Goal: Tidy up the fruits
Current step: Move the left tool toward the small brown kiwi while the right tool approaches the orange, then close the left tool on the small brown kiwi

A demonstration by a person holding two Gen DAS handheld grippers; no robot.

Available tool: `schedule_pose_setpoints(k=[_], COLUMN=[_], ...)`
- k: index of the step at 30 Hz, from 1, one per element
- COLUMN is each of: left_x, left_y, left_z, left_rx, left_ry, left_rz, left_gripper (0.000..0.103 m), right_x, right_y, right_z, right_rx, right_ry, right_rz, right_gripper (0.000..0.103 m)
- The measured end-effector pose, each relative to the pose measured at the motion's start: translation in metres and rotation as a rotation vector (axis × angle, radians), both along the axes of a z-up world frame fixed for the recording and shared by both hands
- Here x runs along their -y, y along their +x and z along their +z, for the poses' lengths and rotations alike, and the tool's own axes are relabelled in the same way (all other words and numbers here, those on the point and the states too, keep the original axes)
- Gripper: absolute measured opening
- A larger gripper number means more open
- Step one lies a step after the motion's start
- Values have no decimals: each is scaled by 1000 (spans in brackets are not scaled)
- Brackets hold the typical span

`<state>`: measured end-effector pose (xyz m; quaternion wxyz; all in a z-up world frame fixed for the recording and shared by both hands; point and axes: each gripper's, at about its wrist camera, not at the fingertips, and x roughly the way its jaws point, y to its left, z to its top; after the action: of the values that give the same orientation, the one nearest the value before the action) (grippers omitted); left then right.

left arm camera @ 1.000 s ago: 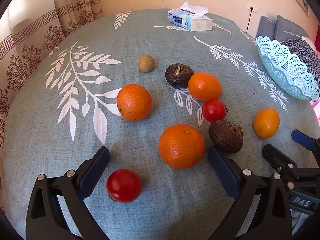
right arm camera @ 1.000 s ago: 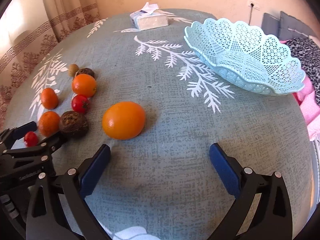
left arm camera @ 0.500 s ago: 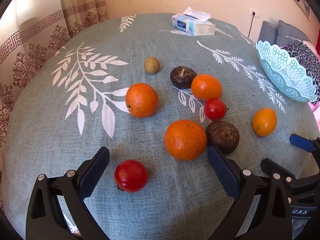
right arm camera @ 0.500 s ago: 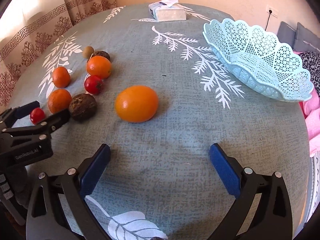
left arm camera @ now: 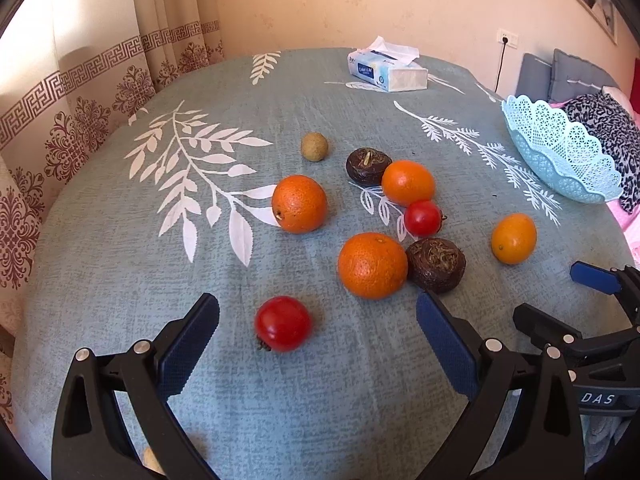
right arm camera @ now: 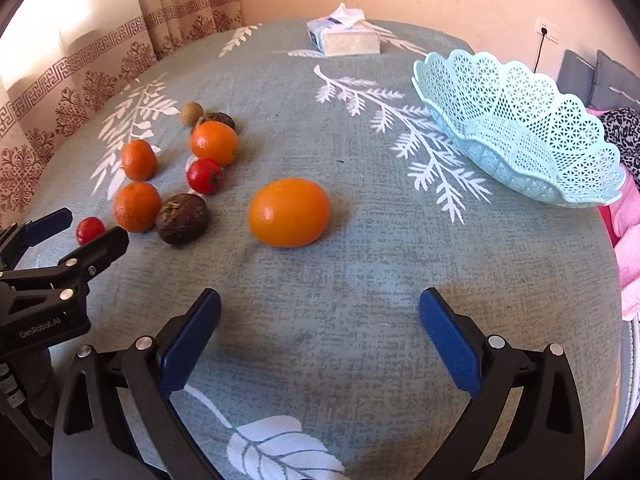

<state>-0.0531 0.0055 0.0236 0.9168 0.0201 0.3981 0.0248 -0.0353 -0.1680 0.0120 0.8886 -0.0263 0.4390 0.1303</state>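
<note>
On the left of the table, left gripper is wide open w/ nothing held; a red tomato lies between its fingers. Only right wrist view shows right gripper fully, also wide open & holding nothing, smooth orange fruit ahead, basket at right w/ no fruit inside. Teal leaf-print tablecloth, tissue box, curtains behind.

We see a matt woven tablecloth under glossy, smooth tomatoes and oranges with dimpled peel. The dark brown fruits look rough and dull. The basket is pale openwork plastic, and the tissue pack is wrapped in shiny film.
</note>
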Motion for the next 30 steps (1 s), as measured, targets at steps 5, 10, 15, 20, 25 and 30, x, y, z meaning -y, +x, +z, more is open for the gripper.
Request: schedule_pose_setpoints(k=[5,10,15,20,25,30], left_x=[-1,-7,-15,-26,-44,-64], left_y=[-10,-19,-32,-50,-68,-82], left_z=[4,10,16,20,24,19], left_rx=[24,48,68,79,80,45], left_ry=[16,22,26,27,27,2], left_rz=[9,32,50,68,110,144], left_gripper=[98,98,98,98,98,98], right_x=[-2,-10,-14,-21,-27,-29], right_y=[-10,-19,-24,-29,-34,-37], right_z=[10,17,21,23,25,25], right_rx=[38,81,107,122,136,142], right_ry=[78,98,101,100,93,90], right_rz=[30,42,47,64,81,89], right_gripper=[101,101,101,101,101,101])
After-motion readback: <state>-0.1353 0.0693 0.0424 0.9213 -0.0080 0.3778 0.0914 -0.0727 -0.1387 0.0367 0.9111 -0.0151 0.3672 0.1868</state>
